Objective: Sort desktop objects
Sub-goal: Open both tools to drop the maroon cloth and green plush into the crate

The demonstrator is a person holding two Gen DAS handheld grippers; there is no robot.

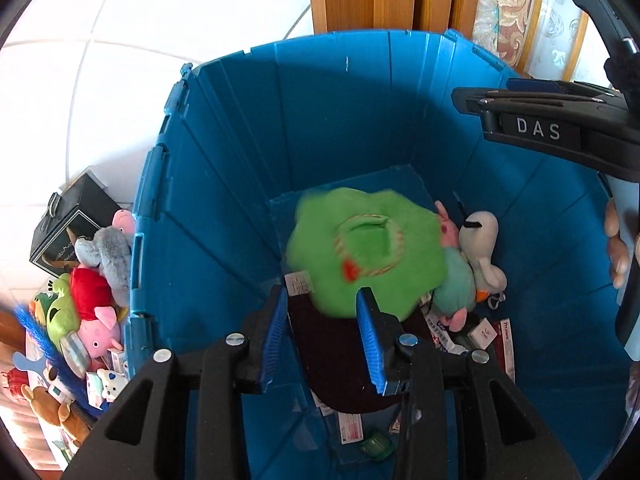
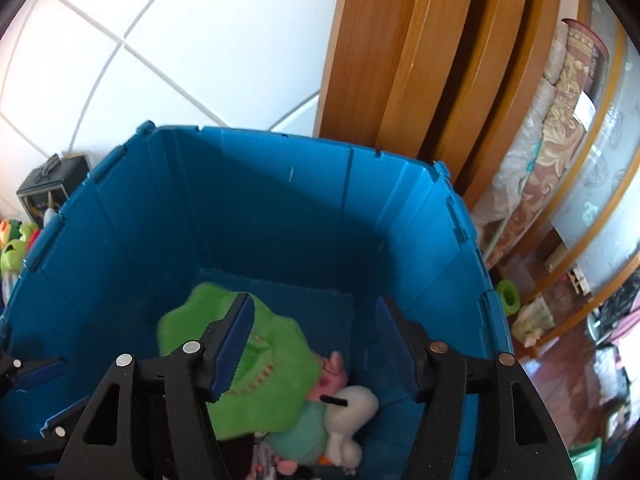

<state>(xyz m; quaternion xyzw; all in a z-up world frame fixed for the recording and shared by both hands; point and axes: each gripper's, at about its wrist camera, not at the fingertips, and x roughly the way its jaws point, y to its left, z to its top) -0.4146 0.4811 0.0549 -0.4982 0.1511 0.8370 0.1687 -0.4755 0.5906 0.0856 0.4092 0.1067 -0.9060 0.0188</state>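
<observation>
A deep blue plastic bin [image 1: 320, 100] [image 2: 260, 200] fills both views. On its bottom lies a bright green plush [image 1: 368, 248] [image 2: 272, 344], blurred, over a dark brown flat piece [image 1: 336, 360]. Beside it are a pig plush in a teal dress [image 1: 452, 280] and a white duck plush [image 1: 480, 240] [image 2: 352, 404]. My left gripper [image 1: 324, 336] hangs over the bin with its blue pads apart and nothing pressed between them. My right gripper [image 2: 316, 344] also stands open above the plush, holding nothing. Its black housing [image 1: 536, 128] shows at the upper right of the left wrist view.
Small medicine boxes [image 1: 484, 332] lie on the bin floor. Outside the bin's left wall sit a pile of plush toys [image 1: 96, 300] and a black box [image 1: 68, 220]. Wooden furniture [image 2: 420, 80] stands behind the bin on white floor tiles [image 2: 180, 40]. A hand [image 1: 616, 248] shows at the right edge.
</observation>
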